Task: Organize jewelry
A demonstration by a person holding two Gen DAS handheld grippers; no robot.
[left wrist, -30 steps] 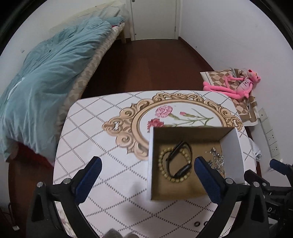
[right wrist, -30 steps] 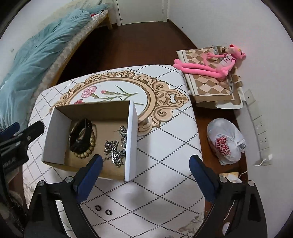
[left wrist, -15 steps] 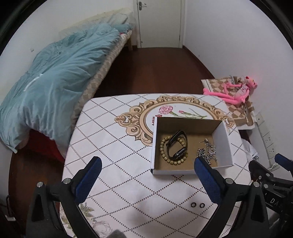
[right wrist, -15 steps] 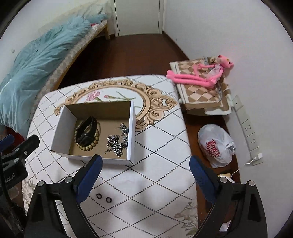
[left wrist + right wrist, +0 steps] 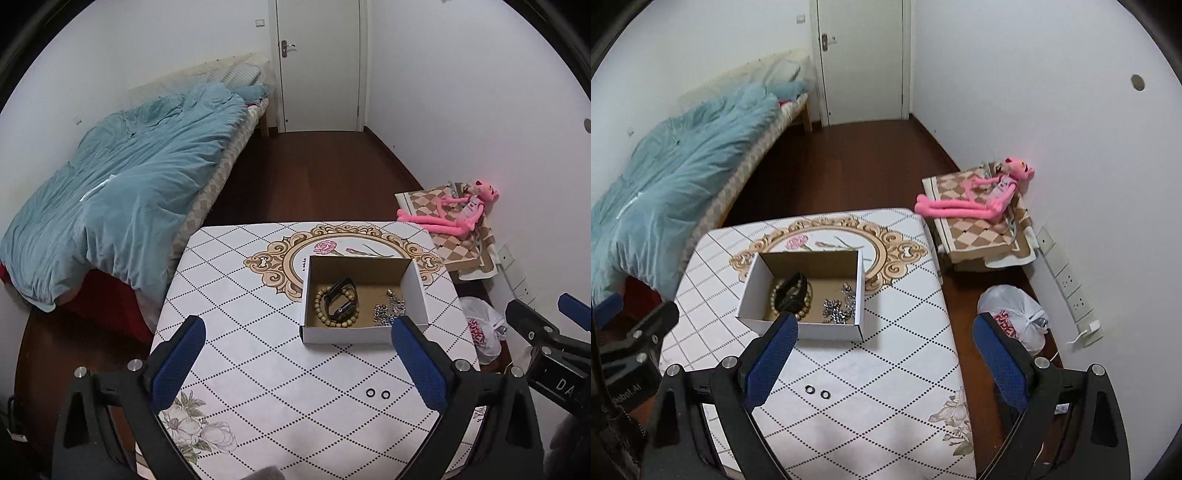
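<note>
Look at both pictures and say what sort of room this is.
Most likely a bedroom in a home: a bed with a blue quilt, a closed door, and a pink soft toy by the wall.

White walls (image 5: 443,92), white closed door (image 5: 319,66), dark wooden floor (image 5: 314,177); low bed with rumpled teal duvet (image 5: 140,177) along the left wall.

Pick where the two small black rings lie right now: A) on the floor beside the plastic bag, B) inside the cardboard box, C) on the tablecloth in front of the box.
C: the two small black rings lie on the tablecloth, outside the cardboard box.
</note>
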